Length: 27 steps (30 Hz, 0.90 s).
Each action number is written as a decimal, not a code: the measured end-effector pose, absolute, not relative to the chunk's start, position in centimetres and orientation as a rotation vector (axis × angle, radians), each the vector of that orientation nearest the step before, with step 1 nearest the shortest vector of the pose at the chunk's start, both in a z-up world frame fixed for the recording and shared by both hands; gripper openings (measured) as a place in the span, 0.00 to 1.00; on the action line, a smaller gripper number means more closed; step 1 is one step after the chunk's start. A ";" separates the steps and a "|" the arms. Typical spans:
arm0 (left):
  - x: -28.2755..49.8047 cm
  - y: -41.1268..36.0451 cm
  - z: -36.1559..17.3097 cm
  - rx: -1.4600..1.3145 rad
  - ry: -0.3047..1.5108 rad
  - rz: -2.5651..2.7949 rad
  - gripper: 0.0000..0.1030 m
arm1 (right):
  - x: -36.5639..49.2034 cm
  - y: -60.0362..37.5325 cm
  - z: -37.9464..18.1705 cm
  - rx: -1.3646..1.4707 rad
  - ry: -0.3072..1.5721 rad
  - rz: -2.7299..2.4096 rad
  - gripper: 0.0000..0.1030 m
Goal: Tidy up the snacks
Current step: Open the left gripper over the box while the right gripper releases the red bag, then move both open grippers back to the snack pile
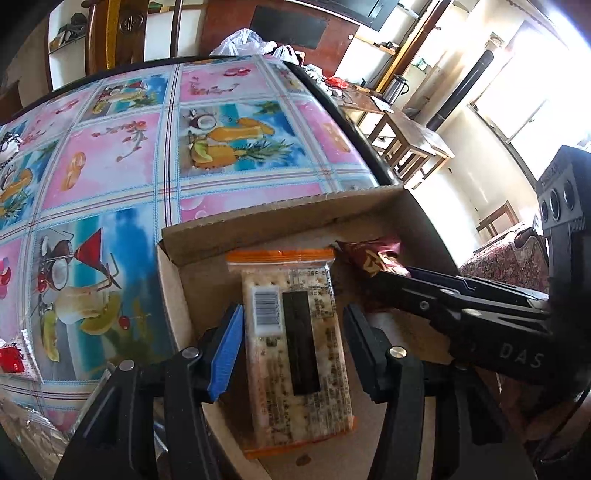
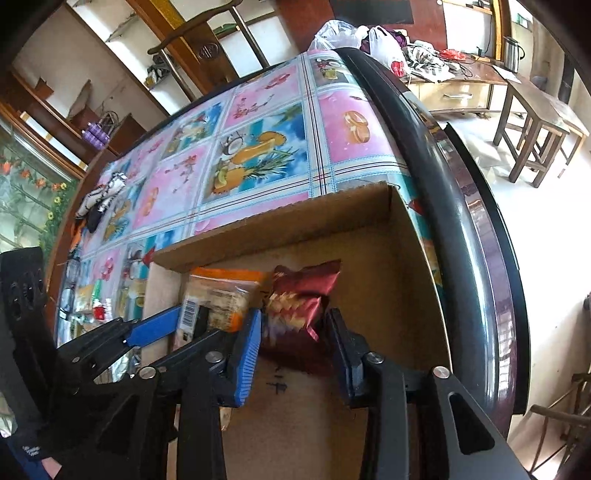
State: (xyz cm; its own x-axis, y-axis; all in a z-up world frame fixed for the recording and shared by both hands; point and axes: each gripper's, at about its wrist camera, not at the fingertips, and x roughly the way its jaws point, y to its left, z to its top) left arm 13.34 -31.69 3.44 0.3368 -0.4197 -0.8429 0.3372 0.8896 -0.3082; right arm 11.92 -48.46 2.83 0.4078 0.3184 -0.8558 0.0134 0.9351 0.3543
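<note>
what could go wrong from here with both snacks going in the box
1. The left tongs straddle the cracker pack; lifting away could drag it out.
2. The right tongs sit close around the red snack bag, which may snag.
3. Both tongs crowd the cardboard box and might collide.

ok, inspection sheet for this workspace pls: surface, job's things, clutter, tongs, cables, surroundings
Surface: table with a fruit-print cloth; open cardboard box at its near edge.
Job's things: cracker pack lies flat in the box; red snack bag beside it, to its right.
Clutter: more small packets left of the box; a crumpled black-and-white item farther back.
Tongs: left tongs straddle the cracker pack, pads apart from it; right tongs flank the red bag, contact unclear.
Cables: nothing seen on the table.
Surroundings: plastic bags behind the table, wooden stools, a kettle on a sideboard.
</note>
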 end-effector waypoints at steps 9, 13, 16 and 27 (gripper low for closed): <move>11.2 -30.0 6.8 -0.131 1.068 -0.519 0.52 | 7.4 -50.1 6.5 0.462 1.031 0.175 0.81; 9.6 -28.6 7.9 -0.136 1.048 -0.539 0.52 | 4.5 -50.8 7.5 0.558 0.984 0.162 0.81; 8.1 -27.0 8.4 -0.141 1.040 -0.543 0.52 | 2.5 -51.4 7.3 0.700 0.971 0.184 0.81; 1.9 -17.7 9.1 -0.121 1.019 -0.486 0.53 | -3.0 -47.7 8.2 0.765 1.000 0.211 0.81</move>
State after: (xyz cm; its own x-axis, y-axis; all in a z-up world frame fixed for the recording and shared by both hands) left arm 1.92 -17.73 9.11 0.4283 -0.4433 -0.7874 0.3331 0.8875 -0.3185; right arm -2.95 -47.71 8.22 0.5447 0.4913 -0.6796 0.1757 0.7256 0.6653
